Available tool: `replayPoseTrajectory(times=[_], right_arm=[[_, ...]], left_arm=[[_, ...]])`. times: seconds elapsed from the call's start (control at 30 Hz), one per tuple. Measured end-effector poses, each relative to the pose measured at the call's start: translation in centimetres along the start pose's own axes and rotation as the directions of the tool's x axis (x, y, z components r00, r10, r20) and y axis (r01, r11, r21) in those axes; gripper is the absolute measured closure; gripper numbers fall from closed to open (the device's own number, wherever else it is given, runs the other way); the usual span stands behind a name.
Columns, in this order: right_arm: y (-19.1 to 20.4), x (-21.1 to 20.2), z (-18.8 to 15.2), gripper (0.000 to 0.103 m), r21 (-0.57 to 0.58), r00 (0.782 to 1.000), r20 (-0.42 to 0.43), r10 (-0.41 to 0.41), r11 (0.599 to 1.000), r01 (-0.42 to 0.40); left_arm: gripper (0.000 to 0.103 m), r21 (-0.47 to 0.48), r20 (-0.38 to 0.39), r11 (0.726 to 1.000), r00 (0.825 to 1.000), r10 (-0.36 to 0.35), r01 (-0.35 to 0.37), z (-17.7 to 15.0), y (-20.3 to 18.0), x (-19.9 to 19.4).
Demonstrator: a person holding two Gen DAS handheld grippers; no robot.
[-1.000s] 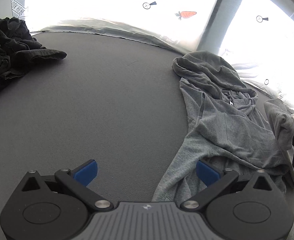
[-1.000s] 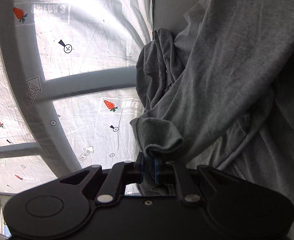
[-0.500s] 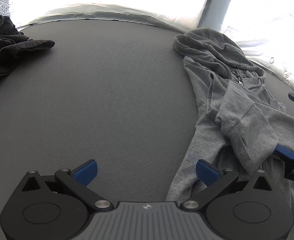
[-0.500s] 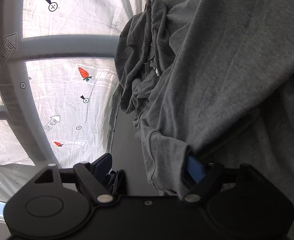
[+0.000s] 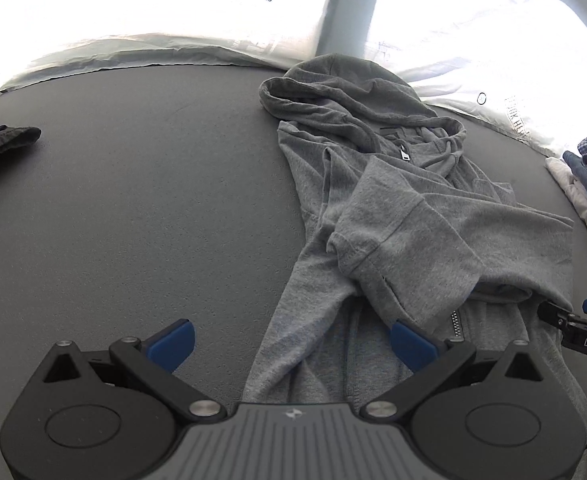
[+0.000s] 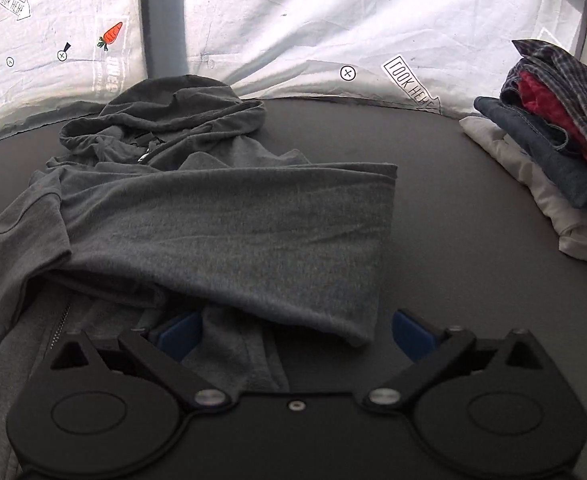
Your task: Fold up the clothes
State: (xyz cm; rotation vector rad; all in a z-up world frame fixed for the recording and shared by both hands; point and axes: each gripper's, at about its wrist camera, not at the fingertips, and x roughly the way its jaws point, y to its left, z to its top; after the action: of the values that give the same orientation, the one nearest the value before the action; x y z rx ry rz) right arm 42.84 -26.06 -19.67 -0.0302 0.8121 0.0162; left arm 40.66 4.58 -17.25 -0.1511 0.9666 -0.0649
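The hoodie [image 5: 413, 216] is plain heather grey, with a small metal-coloured zipper. The tabletop [image 5: 153, 208] under it is dark charcoal grey. The white curtain [image 6: 293, 20] behind carries printed orange carrots with green leaves, small black circle marks and black arrow labels. In the stack of clothes [image 6: 553, 132] I see a dark checked shirt on top, then red, then denim blue, and white at the bottom. A black garment [image 5: 1, 144] lies at the far left. Each hand-held gripper is black with blue pads [image 5: 171, 338].
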Motion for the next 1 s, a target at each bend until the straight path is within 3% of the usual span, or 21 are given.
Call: replayPoseTrajectory(times=[0.1,0.27,0.43,0.53,0.73,0.83,1.0], right_arm=[[-1.1,1.2,-0.8,0.000,0.081,0.999,-0.034,0.004,0.997,-0.002],[-0.7,1.5,-1.6,0.000,0.075,0.998,0.059,-0.017,0.997,0.013],[-0.6,1.2,-2.1,0.000,0.076,0.995,0.093,-0.023,0.997,0.015],[-0.6,1.2,-2.1,0.000,0.077,0.995,0.099,-0.023,0.997,0.015],[-0.5,1.2,-2.1,0.000,0.078,0.995,0.101,-0.023,0.997,0.015],[-0.5,1.2,-2.1,0.000,0.079,0.995,0.101,-0.024,0.997,0.016],[-0.4,1.2,-2.1,0.000,0.078,0.995,0.101,-0.025,0.997,0.017]], left_arm=[[0.001,0.057,0.010,0.998,1.000,-0.015,0.015,0.5,-1.2,0.0],[0.003,0.208,0.003,0.978,1.000,-0.026,0.025,0.3,-3.6,0.9],[0.010,0.182,-0.026,0.975,0.992,-0.124,0.127,0.6,-4.3,1.7],[0.017,0.178,-0.027,0.976,0.992,-0.122,0.125,1.2,-4.5,2.3],[0.017,0.256,0.014,0.965,0.998,-0.062,0.056,1.6,-5.9,2.1],[0.017,0.326,0.039,0.944,0.997,-0.059,0.043,1.2,-6.9,1.8],[0.017,0.472,0.070,0.881,0.997,-0.032,-0.005,0.1,-8.9,1.9]])
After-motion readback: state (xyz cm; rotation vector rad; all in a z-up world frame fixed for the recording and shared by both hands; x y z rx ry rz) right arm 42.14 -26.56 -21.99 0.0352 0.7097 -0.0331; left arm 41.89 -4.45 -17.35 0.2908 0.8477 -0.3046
